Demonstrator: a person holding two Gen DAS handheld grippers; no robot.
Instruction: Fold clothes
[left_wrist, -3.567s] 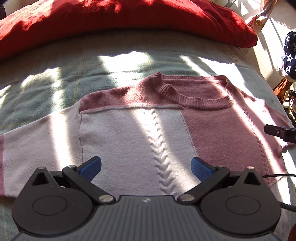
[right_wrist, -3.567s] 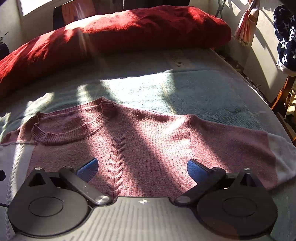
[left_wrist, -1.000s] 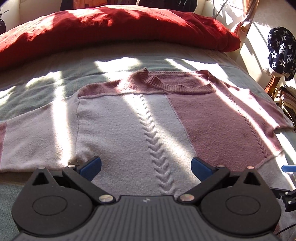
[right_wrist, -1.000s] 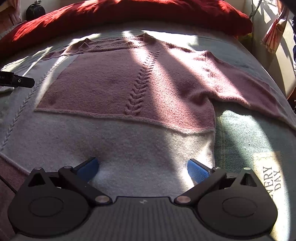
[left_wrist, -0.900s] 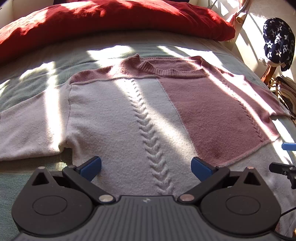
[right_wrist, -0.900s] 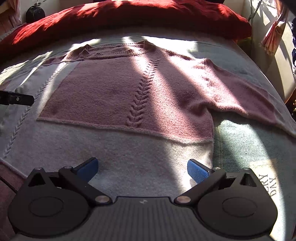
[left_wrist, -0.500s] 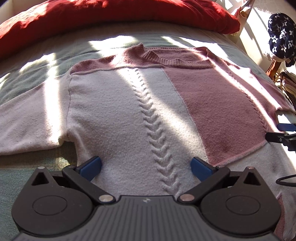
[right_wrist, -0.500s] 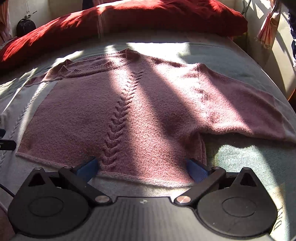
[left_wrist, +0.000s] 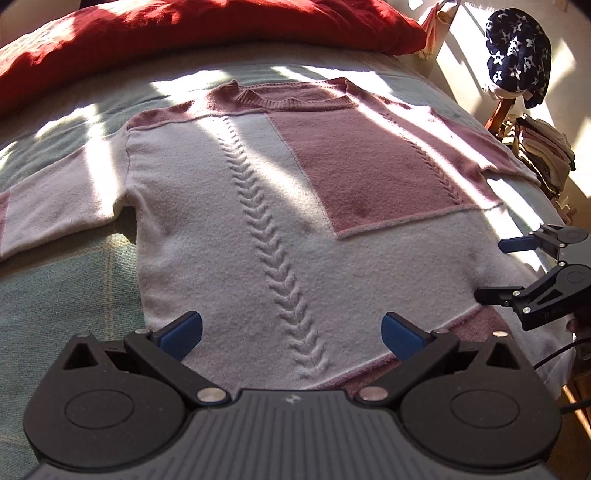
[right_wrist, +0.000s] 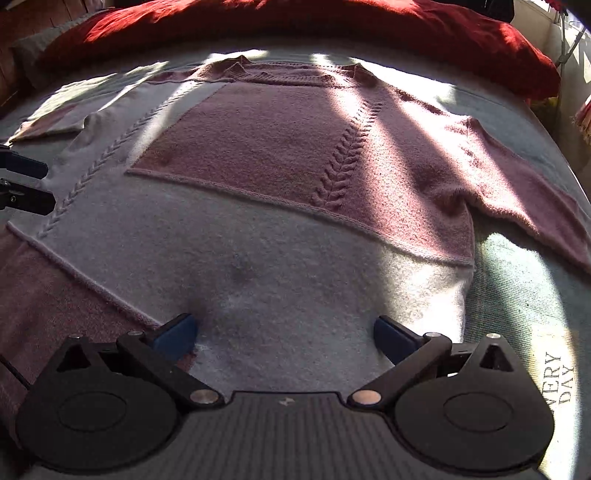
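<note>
Compared with a moment ago, both wide-open, empty tongs, left tongs (left_wrist: 291, 334) and right tongs (right_wrist: 282, 338), are brought down to the hem of the sweater (left_wrist: 258, 206), which is spread flat on the bed (left_wrist: 55, 295), so a hem grasp seems prepared.

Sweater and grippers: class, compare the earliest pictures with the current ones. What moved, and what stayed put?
Both open grippers, left and right, drew back from the collar end to the hem of the sweater. Neither has taken hold. The sweater stayed spread flat on the bed cover, with the red pillow unmoved.
</note>
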